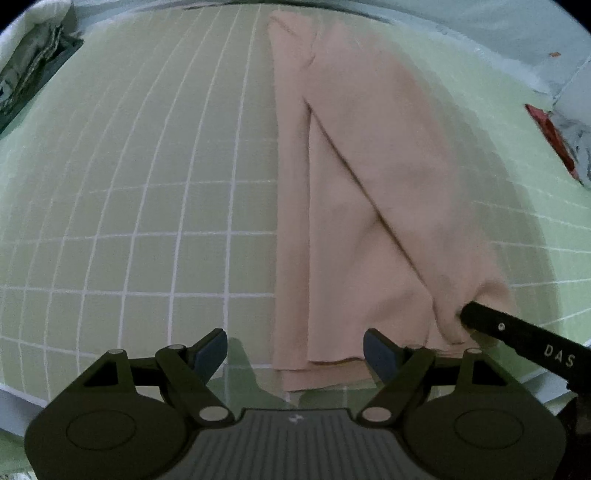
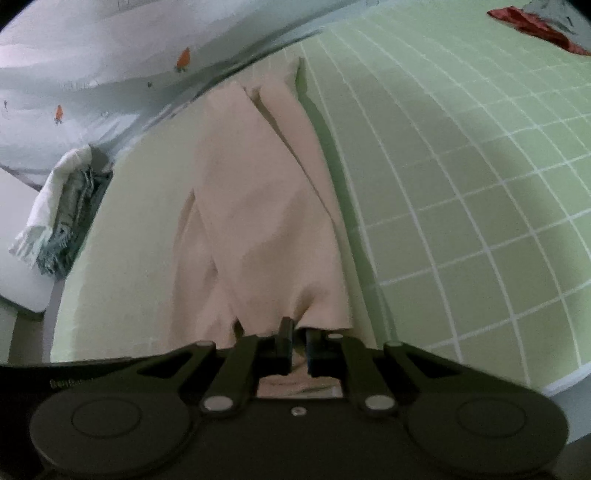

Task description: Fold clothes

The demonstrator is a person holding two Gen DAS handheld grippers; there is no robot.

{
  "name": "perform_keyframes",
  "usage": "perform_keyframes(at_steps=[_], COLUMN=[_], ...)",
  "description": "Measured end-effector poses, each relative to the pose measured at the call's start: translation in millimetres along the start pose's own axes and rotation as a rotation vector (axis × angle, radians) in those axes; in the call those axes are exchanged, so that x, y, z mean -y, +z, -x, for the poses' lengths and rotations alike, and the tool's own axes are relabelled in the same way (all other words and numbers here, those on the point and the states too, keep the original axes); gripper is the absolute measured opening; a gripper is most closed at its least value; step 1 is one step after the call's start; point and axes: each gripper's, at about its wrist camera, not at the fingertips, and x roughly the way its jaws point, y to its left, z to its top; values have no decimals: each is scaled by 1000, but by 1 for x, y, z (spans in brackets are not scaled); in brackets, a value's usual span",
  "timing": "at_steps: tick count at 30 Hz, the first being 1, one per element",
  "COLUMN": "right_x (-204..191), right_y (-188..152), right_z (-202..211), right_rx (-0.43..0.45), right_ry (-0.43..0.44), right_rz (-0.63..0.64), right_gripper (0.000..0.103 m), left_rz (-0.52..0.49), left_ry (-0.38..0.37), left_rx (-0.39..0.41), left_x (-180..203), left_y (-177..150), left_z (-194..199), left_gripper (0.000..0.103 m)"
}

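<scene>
Garment (image 1: 351, 221): pink, mid-fold lengthwise on green mat (image 1: 147, 184). Right gripper (image 2: 295, 341): clenched on near hem corner. Left gripper (image 1: 295, 350): released, above near hem. Next: probably lay corner flat, release.

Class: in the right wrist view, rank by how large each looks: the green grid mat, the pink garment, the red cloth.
1. green grid mat, covering most of the frame
2. pink garment
3. red cloth, though it lies far from the camera and is cut by the frame edge, so its true size is unsure
</scene>
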Motion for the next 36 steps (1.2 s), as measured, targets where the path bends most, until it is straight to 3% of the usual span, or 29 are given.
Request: perform_keyframes(at_steps=[3,8,12,16,19,24,36], right_x=[-2,-17,-23,-23,-21,-17,-25], right_y=[-3,-5,-8,-7,-3,0,-4], right_z=[3,7,12,17,14,-5,-19], right_rx=[-14,-26,-28,1,23,-20,-56], right_ry=[-18,-129,-233,-214,-177,-151,-197], right_rz=[32,181,287,319,302,311,403], right_gripper=[12,38,74,102,103,103,102], left_rz=[11,28,24,42,51,33,-2], left_ry=[6,14,24,29,27,23,15], left_rx=[2,4,3,-2,-3,-17,-20], left_x=[0,3,8,11,13,17,35], left_y=[1,0,5,0,0,5,9], left_z=[-1,-1,-4,-7,-11,-19,-42], left_gripper=[81,81,82,84,85,85,85])
